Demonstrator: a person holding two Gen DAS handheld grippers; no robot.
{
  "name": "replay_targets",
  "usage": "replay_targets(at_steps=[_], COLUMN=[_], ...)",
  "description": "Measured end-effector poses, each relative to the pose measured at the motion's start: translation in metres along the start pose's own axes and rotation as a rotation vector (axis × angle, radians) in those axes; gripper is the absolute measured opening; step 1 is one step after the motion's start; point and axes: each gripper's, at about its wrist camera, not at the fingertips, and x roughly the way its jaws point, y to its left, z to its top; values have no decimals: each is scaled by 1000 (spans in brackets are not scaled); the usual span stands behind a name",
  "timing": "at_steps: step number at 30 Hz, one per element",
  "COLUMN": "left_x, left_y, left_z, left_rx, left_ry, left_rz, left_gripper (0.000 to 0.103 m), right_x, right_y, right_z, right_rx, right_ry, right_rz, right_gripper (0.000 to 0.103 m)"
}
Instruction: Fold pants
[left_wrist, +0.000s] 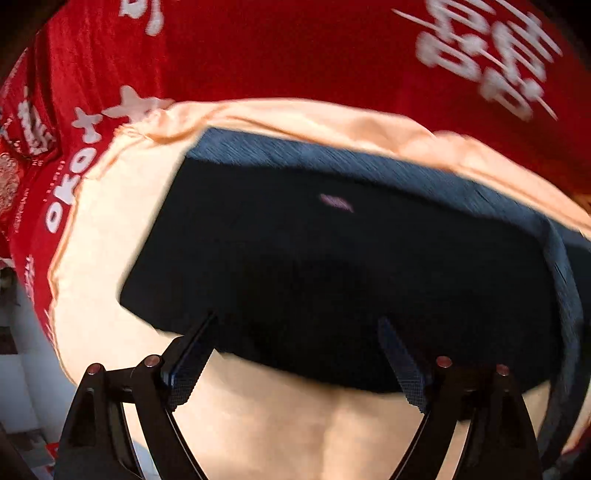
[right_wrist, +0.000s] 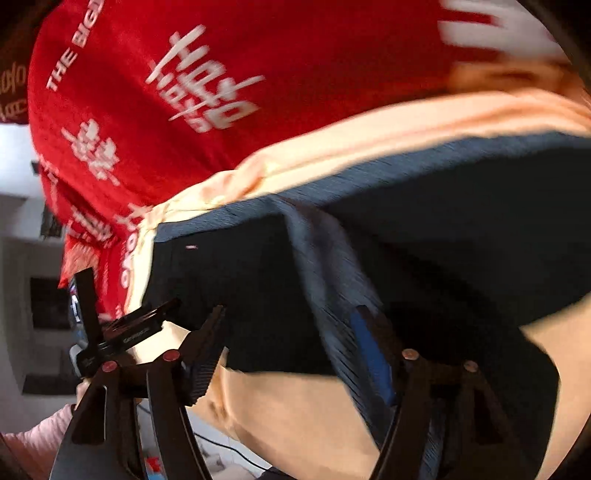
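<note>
While both views blur, count holds: 1 dark navy pants (left_wrist: 332, 258), folded, lying on 1 peach cloth (left_wrist: 110, 258) over 1 red printed cover (left_wrist: 258, 55). Left gripper (left_wrist: 295, 328) tongs wide, tips at pants' near edge, nothing gripped. Right gripper (right_wrist: 291, 321) tongs wide, straddling a raised lighter-blue fold. Right view only: left gripper's body and a pink sleeve (right_wrist: 40, 432), near cloth's left edge.

Home setting: red printed tablecloth (left_wrist: 258, 55), white cabinets (right_wrist: 22, 229) behind.
</note>
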Motion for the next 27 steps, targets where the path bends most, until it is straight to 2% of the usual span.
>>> replay_targets(at_steps=[4,9,13,21,27], left_x=[-3,-21,-23,-40,-49], left_y=[-30,-72,-106,-160,-194], left_z=[-20,-42,-64,-108,-123], left_rx=[66,198,320,397,434], left_ry=[32,5,6,17,25], left_rz=[-47,-119,-112,-254,-313], left_gripper=[89,89,89,89,89], right_x=[-26,-60,-78,-86,-80], right_y=[-35,-67,-88,-121,-138], right_z=[-39,-98,-155,-257,-285], right_rx=[116,218,306,480,528], right_ry=[-20,-86,-121,-158,-158], right_rz=[-51,-150,-203,-280,-310], right_gripper=[77,77,77,77,77])
